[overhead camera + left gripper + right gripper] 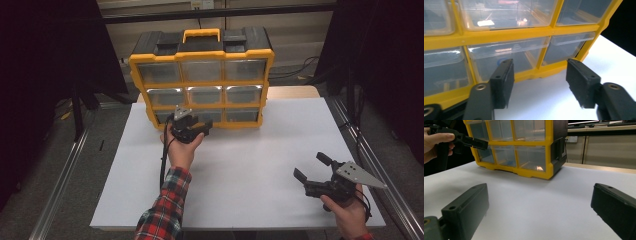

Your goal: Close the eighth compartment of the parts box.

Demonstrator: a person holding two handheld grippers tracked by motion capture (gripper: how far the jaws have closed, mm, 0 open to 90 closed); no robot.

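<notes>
Standing at the upper centre of the frame on the white surface point(240, 165), the yellow drawer organizer point(201, 80) faces the left tool point(192, 126), jaws apart before its bottom-row drawer point(506, 56), gripping nothing. The right tool point(314, 169) gapes empty at lower right.

Left gripper point(192, 127) is held out ahead on a stretched plaid-sleeved arm, jaws parted with nothing between them. Right gripper point(312, 167) sits low and near, jaws spread wide, empty.
</notes>
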